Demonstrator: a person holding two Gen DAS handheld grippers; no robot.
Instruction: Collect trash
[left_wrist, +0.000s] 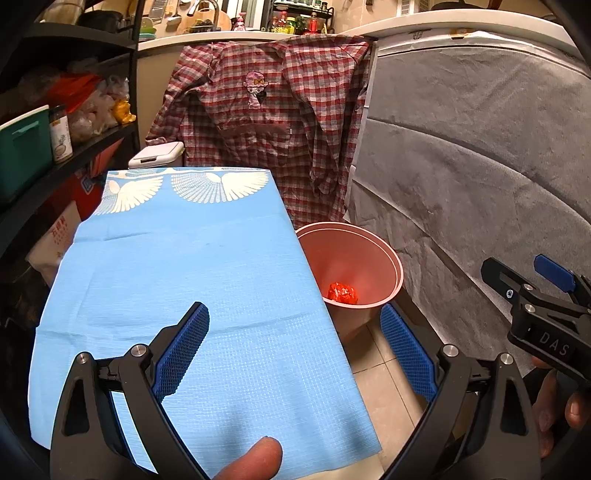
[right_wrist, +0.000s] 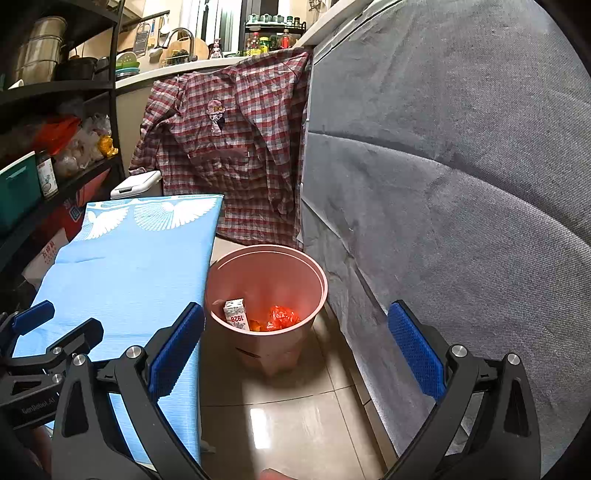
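Observation:
A pink bin (right_wrist: 314, 275) stands on the tiled floor beside the table with the blue cloth (right_wrist: 129, 266). Inside it lie a crumpled red wrapper (right_wrist: 282, 317) and a small white carton marked 1928 (right_wrist: 235, 315). In the left wrist view the bin (left_wrist: 384, 254) shows only the red wrapper (left_wrist: 342, 292). My left gripper (left_wrist: 295, 350) is open and empty, over the table's right edge. My right gripper (right_wrist: 295, 350) is open and empty, above the floor in front of the bin. It also shows at the right of the left wrist view (left_wrist: 528, 280).
A grey fabric-covered panel (right_wrist: 461, 184) runs along the right. A plaid shirt (right_wrist: 236, 147) hangs behind the bin. Dark shelves (right_wrist: 55, 147) with jars and bags stand at the left. A white lidded box (right_wrist: 136, 184) sits behind the table.

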